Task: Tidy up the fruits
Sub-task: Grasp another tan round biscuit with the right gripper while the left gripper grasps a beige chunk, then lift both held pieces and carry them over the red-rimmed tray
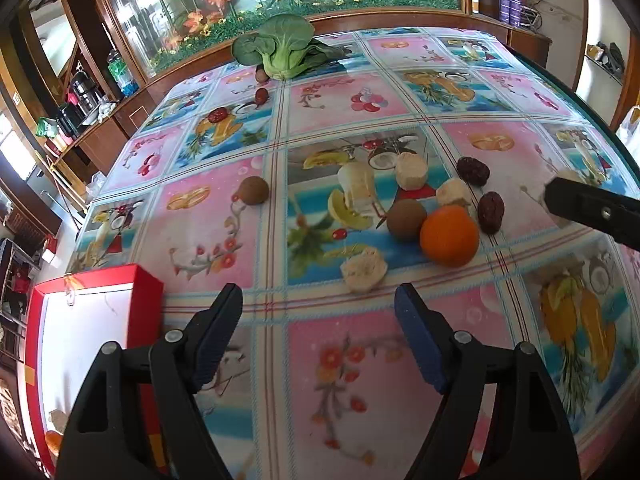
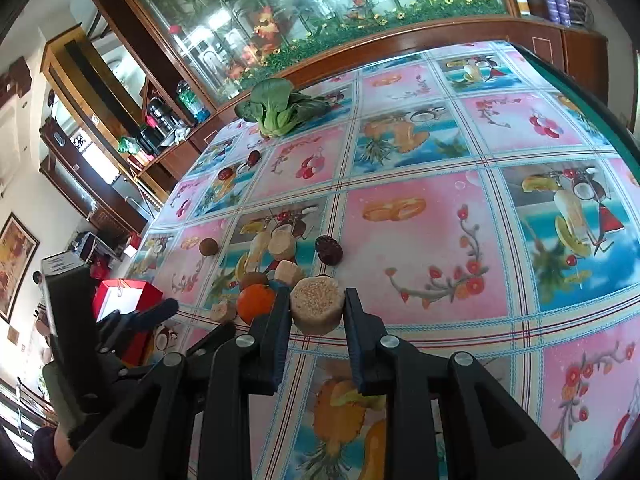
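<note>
Left gripper point(image 1: 318, 308) jaws apart and empty; right gripper point(image 2: 317, 312) jaws clamped.

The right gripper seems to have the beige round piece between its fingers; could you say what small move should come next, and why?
Probably lift it and carry it toward the red box. The right gripper is shut on the beige round piece, while the box stands open at the table's left.

Glossy plastic tablecloth point(image 1: 340, 344), matt black plastic fingers point(image 2: 360, 344), grainy cake point(image 2: 317, 310), perhaps cardboard red box point(image 1: 136, 284)
</note>
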`<state>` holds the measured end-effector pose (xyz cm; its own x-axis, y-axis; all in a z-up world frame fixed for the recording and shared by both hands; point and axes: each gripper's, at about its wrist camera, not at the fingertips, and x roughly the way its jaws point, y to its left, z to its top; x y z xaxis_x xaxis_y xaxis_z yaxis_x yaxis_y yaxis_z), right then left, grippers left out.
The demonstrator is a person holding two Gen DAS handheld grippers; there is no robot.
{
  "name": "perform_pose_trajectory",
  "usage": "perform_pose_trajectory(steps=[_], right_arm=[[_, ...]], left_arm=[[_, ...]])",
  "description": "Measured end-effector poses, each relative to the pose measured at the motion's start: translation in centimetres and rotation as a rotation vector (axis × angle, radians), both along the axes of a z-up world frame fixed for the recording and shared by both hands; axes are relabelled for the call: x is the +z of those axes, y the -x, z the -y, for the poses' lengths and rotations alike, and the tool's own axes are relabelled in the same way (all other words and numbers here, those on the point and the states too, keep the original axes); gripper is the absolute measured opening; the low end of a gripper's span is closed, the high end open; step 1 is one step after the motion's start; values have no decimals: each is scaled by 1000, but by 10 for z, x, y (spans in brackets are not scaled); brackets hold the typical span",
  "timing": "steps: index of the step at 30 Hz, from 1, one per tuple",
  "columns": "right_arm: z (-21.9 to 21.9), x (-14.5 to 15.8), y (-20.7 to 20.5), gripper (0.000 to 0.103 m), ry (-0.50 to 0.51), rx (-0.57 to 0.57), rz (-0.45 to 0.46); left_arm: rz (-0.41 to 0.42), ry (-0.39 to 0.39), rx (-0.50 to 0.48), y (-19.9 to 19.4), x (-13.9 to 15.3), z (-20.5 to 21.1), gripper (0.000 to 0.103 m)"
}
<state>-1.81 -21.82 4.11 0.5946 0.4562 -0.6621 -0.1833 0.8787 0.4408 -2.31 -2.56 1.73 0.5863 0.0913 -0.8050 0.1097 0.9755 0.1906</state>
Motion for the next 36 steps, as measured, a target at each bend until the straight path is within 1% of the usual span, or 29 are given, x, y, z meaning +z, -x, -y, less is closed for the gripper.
perform_pose_trajectory(steps=[5,6,7,10,12,15,17,19,27,33,36], right_arm=[[0,2,-1,25,-12,8,0],[1,2,0,25,-14,7,-1],[1,2,0,25,-16,8,-3],[1,2,-1,25,-17,7,-3],[1,2,-1,25,-18,8,-5],[1,2,-1,25,-18,5,-5],[1,2,-1,25,-18,1,-2],[1,2,-1,25,-17,-1,1],[-1,3,1,25,7,-10,23],[0,5,3,25,20,-24,53],[1,6,2,25,52,-55,79]], left_arm=[[-4,8,-5,-10,-4,6,73],[-1,18,-7,-11,-4,7,69],[-1,29,-9,-12,-4,8,67],[-5,68,-19,-14,-4,7,55],[-12,112,-31,-14,-4,7,42],[-5,131,-45,-12,-4,10,34],[1,138,-47,-12,-5,10,32],[1,159,-50,-11,-5,9,27],[5,179,-23,-1,-3,3,27],[56,181,-7,24,12,-5,27],[83,192,0,42,22,-13,27]])
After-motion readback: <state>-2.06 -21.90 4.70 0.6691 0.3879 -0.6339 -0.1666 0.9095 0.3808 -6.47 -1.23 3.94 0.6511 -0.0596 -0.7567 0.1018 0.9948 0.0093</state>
